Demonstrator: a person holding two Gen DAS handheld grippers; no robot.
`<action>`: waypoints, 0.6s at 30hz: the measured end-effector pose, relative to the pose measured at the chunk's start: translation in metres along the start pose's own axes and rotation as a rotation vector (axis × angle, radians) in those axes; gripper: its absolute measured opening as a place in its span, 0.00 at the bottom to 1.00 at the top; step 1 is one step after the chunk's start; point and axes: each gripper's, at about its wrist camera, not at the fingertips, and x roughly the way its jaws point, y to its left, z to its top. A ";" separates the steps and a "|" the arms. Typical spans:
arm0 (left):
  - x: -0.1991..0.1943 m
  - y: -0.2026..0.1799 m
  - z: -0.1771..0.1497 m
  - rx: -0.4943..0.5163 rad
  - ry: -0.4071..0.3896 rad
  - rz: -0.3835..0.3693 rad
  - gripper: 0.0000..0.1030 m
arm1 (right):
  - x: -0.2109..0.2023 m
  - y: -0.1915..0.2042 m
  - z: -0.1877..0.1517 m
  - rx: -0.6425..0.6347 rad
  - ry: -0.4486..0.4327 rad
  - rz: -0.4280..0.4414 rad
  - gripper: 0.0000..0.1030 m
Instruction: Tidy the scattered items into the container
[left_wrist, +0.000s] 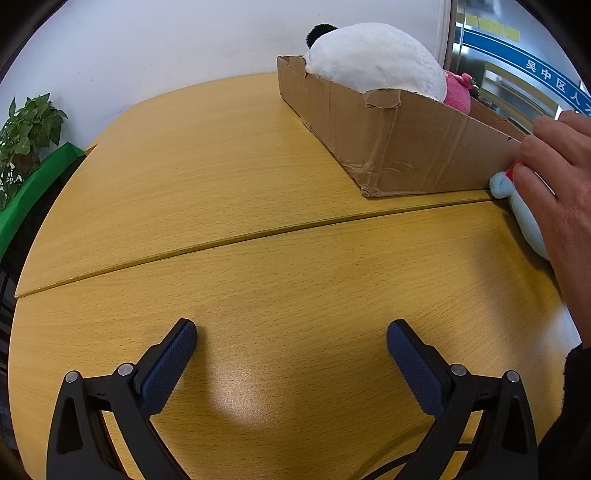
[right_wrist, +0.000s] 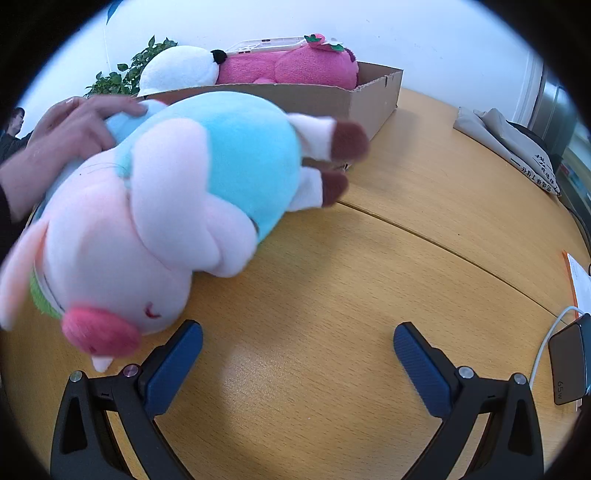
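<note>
A: One pig plush (right_wrist: 159, 206) lies on its side, ahead and left of the right gripper (right_wrist: 298, 343), just in front of the cardboard box (right_wrist: 373, 99). Its near ear and snout are blurred, and the frame edge cuts its left side.

B: From the left gripper (left_wrist: 291, 341)?

A: Only a pale blue scrap of it shows, far right, against the box wall (left_wrist: 413, 147), mostly hidden under a bare hand (left_wrist: 557, 177).

B: That hand's pose?

A: Palm down, fingers spread over the plush's back (right_wrist: 70, 129); the forearm runs off the frame.

B: Inside the box?

A: A white plush with a black ear (left_wrist: 373, 55), a pink strawberry plush (right_wrist: 291, 66) and a clear phone case (right_wrist: 266, 46) on top. Their lower halves are hidden by the wall.

B: Any writing?

A: "65w" on the charger (right_wrist: 569, 365) to the right gripper's right, with a white cable. Chinese characters on the blue sign (left_wrist: 554, 79) are cut off; the print on the grey bag (right_wrist: 517, 147) is unreadable.

B: The grippers?

A: Both have their blue pads spread wide over the wooden table (left_wrist: 258, 177), holding nothing.
</note>
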 end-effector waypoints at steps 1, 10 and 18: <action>0.000 0.000 0.000 0.000 0.000 0.000 1.00 | 0.000 0.000 0.000 0.000 0.000 0.000 1.00; 0.001 -0.001 0.000 0.000 0.000 0.000 1.00 | -0.001 0.000 0.000 0.000 0.001 0.000 1.00; 0.001 0.000 0.000 -0.001 0.000 0.001 1.00 | -0.001 0.001 0.000 0.001 0.002 -0.001 1.00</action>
